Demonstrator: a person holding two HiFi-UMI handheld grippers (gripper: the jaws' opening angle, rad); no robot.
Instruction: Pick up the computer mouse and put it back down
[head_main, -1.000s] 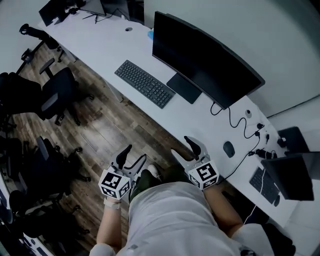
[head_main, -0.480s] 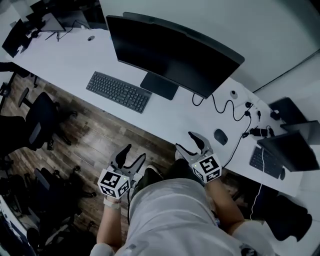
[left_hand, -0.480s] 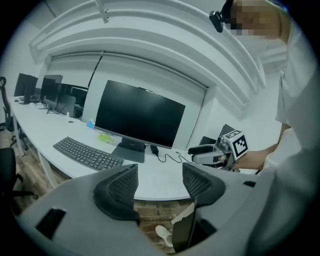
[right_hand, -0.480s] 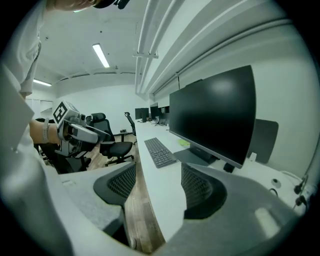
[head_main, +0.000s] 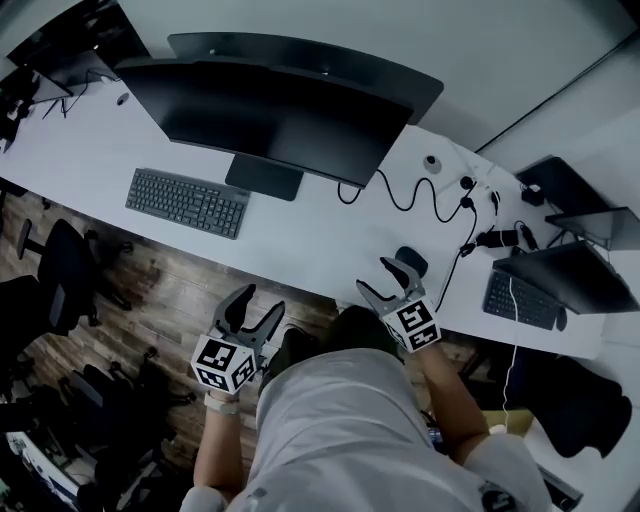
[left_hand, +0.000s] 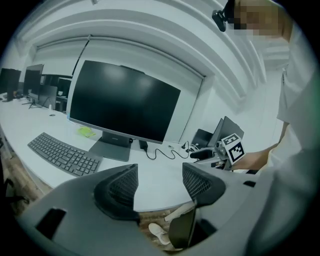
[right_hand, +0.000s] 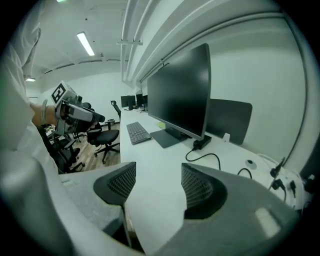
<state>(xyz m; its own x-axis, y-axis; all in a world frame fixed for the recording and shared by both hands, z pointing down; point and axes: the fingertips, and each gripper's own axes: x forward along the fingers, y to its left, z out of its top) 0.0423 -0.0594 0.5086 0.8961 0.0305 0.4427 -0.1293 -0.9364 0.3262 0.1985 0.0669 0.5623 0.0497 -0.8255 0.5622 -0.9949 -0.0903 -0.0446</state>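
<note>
A long white bench (head_main: 320, 235) is carrying a wide black monitor (head_main: 280, 110) and a flat black keyboard (head_main: 187, 202). The left hand-held gripper (head_main: 258, 305) is hovering over the wooden floor (head_main: 180, 290), jaws apart and empty. The right hand-held gripper (head_main: 380, 278) is hanging over the bench edge, likewise released, with the small dark computer mouse (head_main: 412, 258) lying on the bench just beside it.
</note>
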